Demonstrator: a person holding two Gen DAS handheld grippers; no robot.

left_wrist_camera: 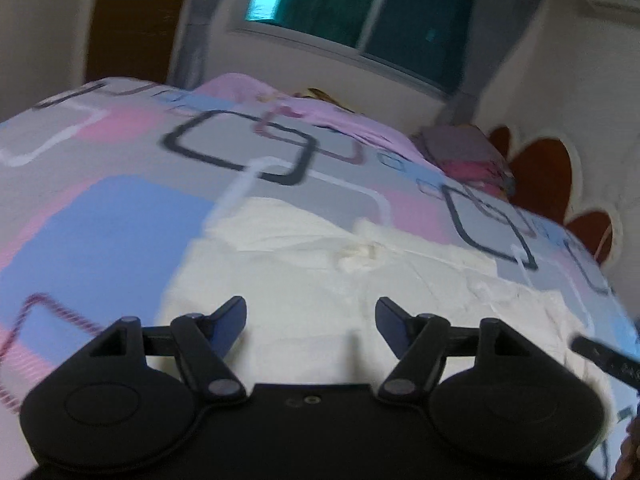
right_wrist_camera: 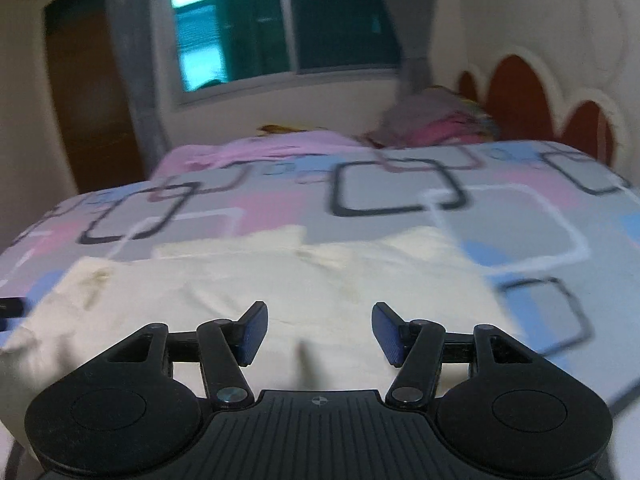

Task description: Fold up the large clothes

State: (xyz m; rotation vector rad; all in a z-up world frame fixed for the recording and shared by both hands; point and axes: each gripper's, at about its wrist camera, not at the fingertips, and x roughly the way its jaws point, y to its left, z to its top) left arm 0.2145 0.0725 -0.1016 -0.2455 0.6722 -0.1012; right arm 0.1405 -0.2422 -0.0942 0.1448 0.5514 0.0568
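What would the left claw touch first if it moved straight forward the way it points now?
Most likely the cream garment spread on the bed cover. The left claw is open, empty and angled down over it. Depth is unclear, so the exact contact spot is uncertain.

Dim indoor light, a teal glow at the window (right_wrist_camera: 256,28), perhaps motion blur throughout, edges fisheye-bent.
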